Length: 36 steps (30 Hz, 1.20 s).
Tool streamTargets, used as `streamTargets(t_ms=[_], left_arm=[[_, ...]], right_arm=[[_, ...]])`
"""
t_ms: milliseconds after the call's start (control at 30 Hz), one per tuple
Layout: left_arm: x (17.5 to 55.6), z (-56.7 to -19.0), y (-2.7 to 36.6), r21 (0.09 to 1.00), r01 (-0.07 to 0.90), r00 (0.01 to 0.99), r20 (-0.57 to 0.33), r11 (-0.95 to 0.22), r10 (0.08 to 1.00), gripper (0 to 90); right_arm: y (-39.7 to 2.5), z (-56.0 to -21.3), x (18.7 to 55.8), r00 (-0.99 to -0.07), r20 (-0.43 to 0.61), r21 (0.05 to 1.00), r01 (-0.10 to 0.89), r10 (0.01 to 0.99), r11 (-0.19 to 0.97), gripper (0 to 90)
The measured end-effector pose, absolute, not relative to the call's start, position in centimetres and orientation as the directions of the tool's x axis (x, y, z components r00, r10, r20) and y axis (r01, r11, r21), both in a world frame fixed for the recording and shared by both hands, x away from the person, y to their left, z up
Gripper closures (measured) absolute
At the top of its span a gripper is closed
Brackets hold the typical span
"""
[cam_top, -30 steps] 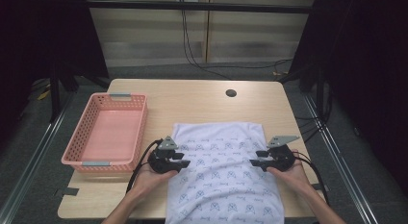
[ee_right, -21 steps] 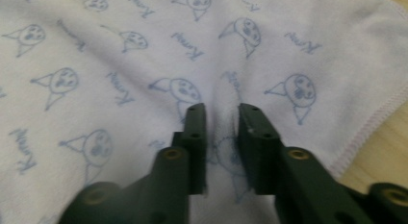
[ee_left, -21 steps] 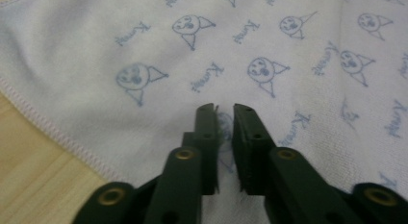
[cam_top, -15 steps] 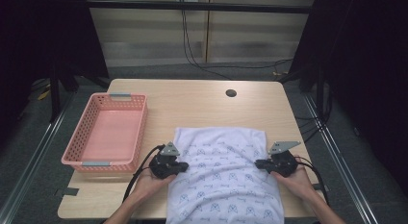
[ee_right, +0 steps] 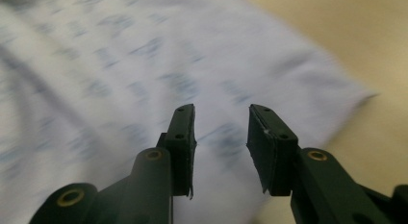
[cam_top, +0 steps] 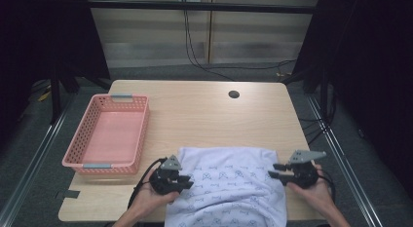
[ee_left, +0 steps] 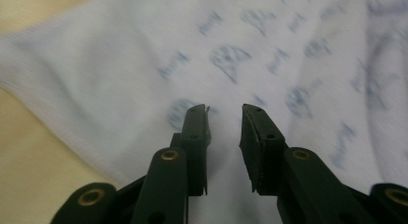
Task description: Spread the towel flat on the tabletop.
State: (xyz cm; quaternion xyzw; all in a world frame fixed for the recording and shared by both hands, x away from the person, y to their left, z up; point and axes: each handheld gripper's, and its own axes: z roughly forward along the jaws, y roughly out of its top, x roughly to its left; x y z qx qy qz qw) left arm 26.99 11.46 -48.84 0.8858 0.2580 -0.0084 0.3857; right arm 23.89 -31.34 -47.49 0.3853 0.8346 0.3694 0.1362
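1. The worktop (cam_top: 204,115) is a light wooden one, and its far half is bare except for a small dark hole (cam_top: 234,94) near the back edge.

2. The cloth (cam_top: 226,188), white with small blue prints, lies spread flat on the near half of the worktop. Its near end goes past the worktop edge toward us, so its long axis seems to run from us to the far side. Its far edge is almost straight from left to right.

3. The pink basket (cam_top: 83,141) stands at the left of the worktop, just beside the cloth's far left corner but apart from it.

4. Our left gripper (cam_top: 187,179) is at the left border of the cloth. In the left gripper view its fingers (ee_left: 196,132) are parted, with nothing between them, and the cloth lies directly ahead of and under them.

5. Our right gripper (cam_top: 273,170) is at the right border of the cloth. In the right gripper view its fingers (ee_right: 183,137) are also parted and empty; the cloth edge passes below them and the bare wood is at their right.

6. We judge that the coming move depends on this: each border lies under its own gripper, equally near, so both hands can pinch at once and carry the cloth along its long axis.
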Motion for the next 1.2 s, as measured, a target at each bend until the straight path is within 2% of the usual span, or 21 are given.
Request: streamTargets(t_ms=[33,100,133,233,300,367,433,500,667,800,900,967,1000,1033,1167,1200], left_arm=[[27.7,-48.8,11.5,0.683,0.477,0.856,-0.219,-0.552,0.469,71.5],[28.9,-48.5,11.5,0.698,0.476,0.845,-0.192,-0.536,0.500,69.5],[29.6,-48.5,11.5,0.708,0.493,0.832,-0.215,-0.506,0.511,68.7],[31.3,-48.3,11.4,0.721,0.490,0.824,-0.202,-0.489,0.529,65.6],[32.9,-48.6,11.5,0.704,0.530,0.796,-0.223,-0.472,0.562,63.2],[33.6,-48.7,11.7,0.710,0.547,0.779,-0.235,-0.445,0.582,61.3],[33.9,-48.7,11.8,0.711,0.536,0.774,-0.198,-0.455,0.602,57.7],[34.0,-48.7,12.1,0.716,0.545,0.756,-0.196,-0.436,0.624,55.1],[34.5,-49.1,12.7,0.704,0.570,0.724,-0.185,-0.423,0.665,51.3],[35.0,-49.7,12.8,0.696,0.597,0.697,-0.204,-0.398,0.688,48.0],[35.3,-50.0,12.4,0.690,0.585,0.715,-0.191,-0.427,0.672,48.1],[35.4,-50.0,11.9,0.695,0.563,0.731,-0.166,-0.447,0.662,49.9],[35.4,-50.1,11.7,0.700,0.547,0.746,-0.159,-0.458,0.647,59.0],[35.3,-50.1,11.6,0.702,0.542,0.745,-0.146,-0.462,0.651,59.0],[35.2,-50.1,11.6,0.691,0.542,0.765,-0.170,-0.478,0.622,83.7],[35.2,-50.1,11.7,0.692,0.546,0.764,-0.180,-0.472,0.619,85.6]], right_arm=[[-31.3,-47.5,23.9,-0.666,0.057,0.722,0.542,0.744,0.430,60.4],[-32.2,-47.5,26.2,-0.623,0.042,0.727,0.555,0.781,0.404,56.9],[-32.4,-47.6,27.3,-0.615,0.036,0.726,0.558,0.788,0.402,55.0],[-32.4,-48.6,30.0,-0.591,0.037,0.708,0.585,0.806,0.397,50.8],[-31.9,-49.6,31.1,-0.589,0.028,0.676,0.606,0.807,0.419,47.6],[-31.9,-50.0,31.4,-0.588,0.035,0.668,0.615,0.808,0.418,48.0],[-32.0,-50.0,31.2,-0.593,0.030,0.669,0.610,0.804,0.424,52.2],[-32.0,-49.9,30.7,-0.612,0.048,0.673,0.604,0.789,0.427,65.3],[-31.7,-50.0,30.1,-0.635,0.089,0.683,0.600,0.767,0.417,83.7],[-31.8,-50.0,30.2,-0.630,0.107,0.677,0.613,0.770,0.407,84.9],[-31.8,-50.0,30.2,-0.629,0.119,0.676,0.618,0.768,0.402,85.2],[-31.8,-50.0,30.2,-0.629,0.117,0.676,0.617,0.769,0.402,85.2],[-31.8,-50.0,30.2,-0.629,0.115,0.678,0.616,0.769,0.402,85.2],[-31.8,-50.0,30.2,-0.629,0.115,0.678,0.616,0.769,0.402,85.2],[-31.8,-50.0,30.1,-0.637,0.131,0.676,0.618,0.760,0.401,85.3],[-31.8,-49.9,30.1,-0.640,0.139,0.677,0.619,0.756,0.399,85.4]])
